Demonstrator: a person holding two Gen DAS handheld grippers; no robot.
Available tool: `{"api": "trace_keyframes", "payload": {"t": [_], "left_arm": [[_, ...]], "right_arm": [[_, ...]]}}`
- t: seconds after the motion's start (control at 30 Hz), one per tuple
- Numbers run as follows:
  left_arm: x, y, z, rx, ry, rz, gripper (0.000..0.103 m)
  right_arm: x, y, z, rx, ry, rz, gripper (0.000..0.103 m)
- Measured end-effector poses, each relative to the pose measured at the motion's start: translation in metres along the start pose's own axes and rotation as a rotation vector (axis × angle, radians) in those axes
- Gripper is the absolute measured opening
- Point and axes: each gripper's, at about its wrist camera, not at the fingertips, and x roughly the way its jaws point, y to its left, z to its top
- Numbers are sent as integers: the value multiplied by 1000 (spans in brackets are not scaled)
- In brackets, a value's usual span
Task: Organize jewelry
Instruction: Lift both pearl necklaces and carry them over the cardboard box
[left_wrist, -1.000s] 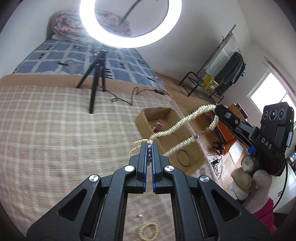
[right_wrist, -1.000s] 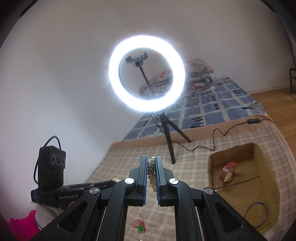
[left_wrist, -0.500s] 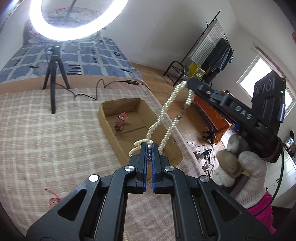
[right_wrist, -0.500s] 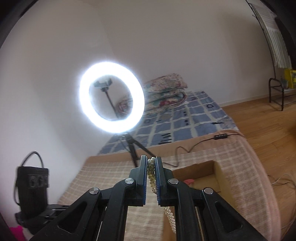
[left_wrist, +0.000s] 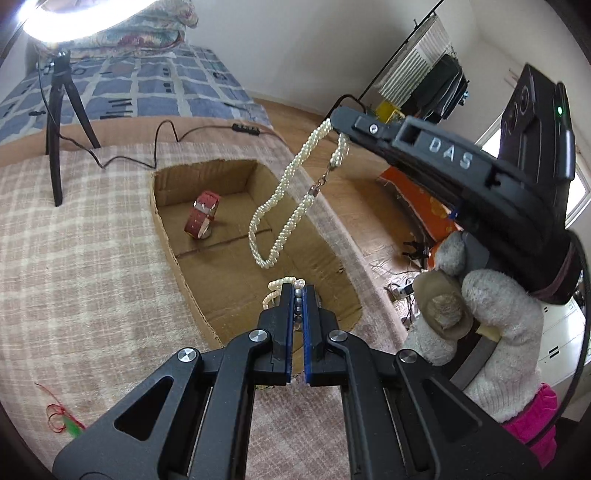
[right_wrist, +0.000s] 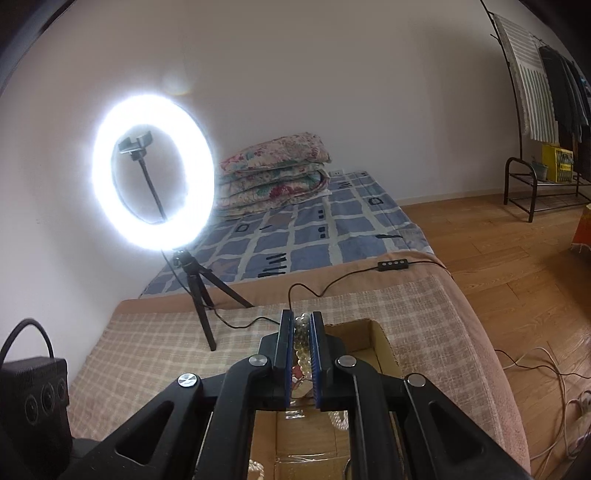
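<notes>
Pearl necklace (left_wrist: 284, 206) pinched in my right gripper (right_wrist: 301, 350) jaws | hangs over cardboard box (left_wrist: 162, 206) for lowering | left gripper (left_wrist: 298, 325) jaws pinch bead strand (left_wrist: 275, 291) clear of bed.

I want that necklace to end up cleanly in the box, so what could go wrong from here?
1. The white twisted pearl necklace is pinched by both the left claw and the right claw; uneven release could leave it snagged or strain its clasp.
2. Its loop hangs near the brown cardboard box wall, so part could drape over the edge.
3. It could land tangled on the red strap watch.
</notes>
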Motion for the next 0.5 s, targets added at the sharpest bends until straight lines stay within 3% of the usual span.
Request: {"api": "trace_keyframes", "payload": {"t": [0.5], "left_arm": [[19, -6, -8, 53, 23, 35, 2]], "right_arm": [[32, -21, -12, 56, 72, -6, 8]]}}
